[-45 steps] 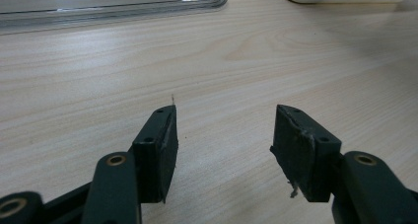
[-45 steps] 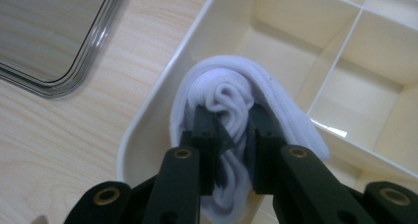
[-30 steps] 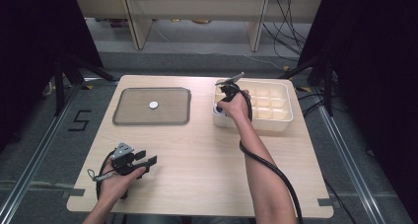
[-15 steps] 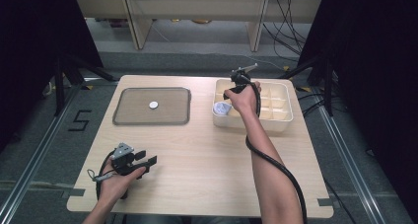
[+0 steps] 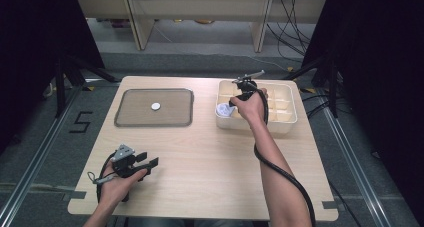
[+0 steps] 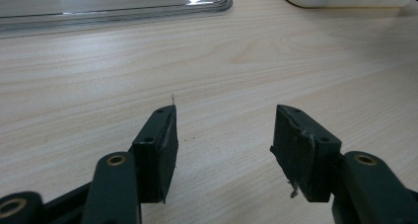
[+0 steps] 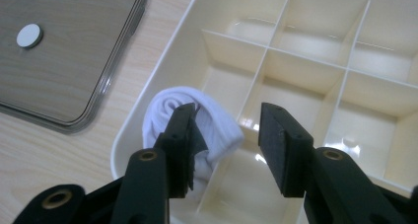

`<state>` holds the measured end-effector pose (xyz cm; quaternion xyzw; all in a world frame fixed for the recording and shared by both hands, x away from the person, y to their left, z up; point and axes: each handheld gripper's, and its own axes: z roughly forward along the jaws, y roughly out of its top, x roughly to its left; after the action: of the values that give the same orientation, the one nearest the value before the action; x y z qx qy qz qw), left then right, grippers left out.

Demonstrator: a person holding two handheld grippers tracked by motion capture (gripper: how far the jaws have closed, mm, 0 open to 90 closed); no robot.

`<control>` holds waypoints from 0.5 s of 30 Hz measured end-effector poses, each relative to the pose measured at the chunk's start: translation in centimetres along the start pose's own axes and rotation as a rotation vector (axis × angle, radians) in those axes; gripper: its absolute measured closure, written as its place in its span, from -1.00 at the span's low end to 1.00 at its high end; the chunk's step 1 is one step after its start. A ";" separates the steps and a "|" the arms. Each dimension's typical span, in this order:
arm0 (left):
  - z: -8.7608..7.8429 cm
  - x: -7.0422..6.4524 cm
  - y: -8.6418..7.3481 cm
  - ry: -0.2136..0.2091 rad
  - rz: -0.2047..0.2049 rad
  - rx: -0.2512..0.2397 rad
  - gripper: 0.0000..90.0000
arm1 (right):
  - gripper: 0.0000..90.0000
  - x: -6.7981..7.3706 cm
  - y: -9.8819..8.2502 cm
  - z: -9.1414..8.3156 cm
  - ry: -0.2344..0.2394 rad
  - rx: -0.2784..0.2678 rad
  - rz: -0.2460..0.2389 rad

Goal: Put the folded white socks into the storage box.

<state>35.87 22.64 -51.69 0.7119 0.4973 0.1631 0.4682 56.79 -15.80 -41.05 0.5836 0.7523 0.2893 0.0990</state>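
The pale wooden table carries two containers. At its far left lies the flat transparent plastic tray, with one small white round disc on it. At the far right stands the cream plastic organiser box with divider walls. The rolled white cloth, probably a sock, sits in the near-left compartment of this box, leaning on the box's outer wall and rising a little above the divider.

The right gripper hangs over the box; its jaws have just been opening and they stand apart, with no pad pressing on the cloth. The roll is below and behind the left jaw, not between the two. The left gripper rests low on the bare table near the front left, jaws apart and empty.

I judge the placing is almost finished. One risk is that the left jaw, being close over the roll, catches the fabric when the hand lifts and pulls it out of the compartment. Another is that the roll, which is not pushed down fully, loosens and spreads over the divider.
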 end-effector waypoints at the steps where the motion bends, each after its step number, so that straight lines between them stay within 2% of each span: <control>1: -0.1 0.0 0.0 0.004 -0.001 -0.002 -0.06 | 0.26 -0.1 -0.3 -0.1 0.017 -0.010 0.010; 3: -0.2 0.1 0.0 0.002 0.001 -0.010 -0.07 | 0.23 -0.5 -1.2 -0.8 0.026 -0.026 -0.001; 4: -0.3 0.2 0.0 0.009 0.004 -0.004 -0.08 | 0.22 -0.3 -1.6 -1.0 0.030 -0.025 0.037; 5: -0.3 0.3 0.0 0.011 0.006 -0.009 -0.08 | 0.21 -0.9 -2.0 -1.3 0.031 -0.044 -0.003; 6: -0.4 0.3 0.0 0.020 0.003 -0.014 -0.08 | 0.20 -1.2 -2.5 -1.6 0.061 -0.039 0.001; 7: -0.4 0.4 0.0 0.018 0.005 -0.019 -0.09 | 0.18 -1.4 -3.2 -2.1 0.052 -0.055 0.004; 8: -0.5 0.4 0.0 0.028 0.007 -0.023 -0.09 | 0.18 -1.6 -3.6 -2.3 0.054 -0.060 -0.017; 9: -0.5 0.5 0.0 0.023 0.008 -0.030 -0.09 | 0.16 -1.8 -4.4 -2.7 0.032 -0.097 -0.027; 10: -0.5 0.6 0.0 0.031 0.010 -0.036 -0.09 | 0.15 -1.6 -4.9 -3.0 0.021 -0.086 0.005; 11: -0.6 0.6 0.0 0.035 0.010 -0.038 -0.10 | 0.13 -2.0 -5.6 -3.4 0.016 -0.113 -0.032; 14: -0.7 0.8 -0.1 0.052 0.012 -0.055 -0.12 | 0.11 -2.5 -7.7 -4.5 0.033 -0.145 -0.045; 15: -0.7 0.8 -0.2 0.056 0.010 -0.060 -0.12 | 0.10 -2.6 -8.5 -4.8 0.050 -0.154 -0.031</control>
<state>35.63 23.72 -51.69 0.6955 0.5013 0.2001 0.4743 48.28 -21.08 -42.31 0.5552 0.7389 0.3592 0.1292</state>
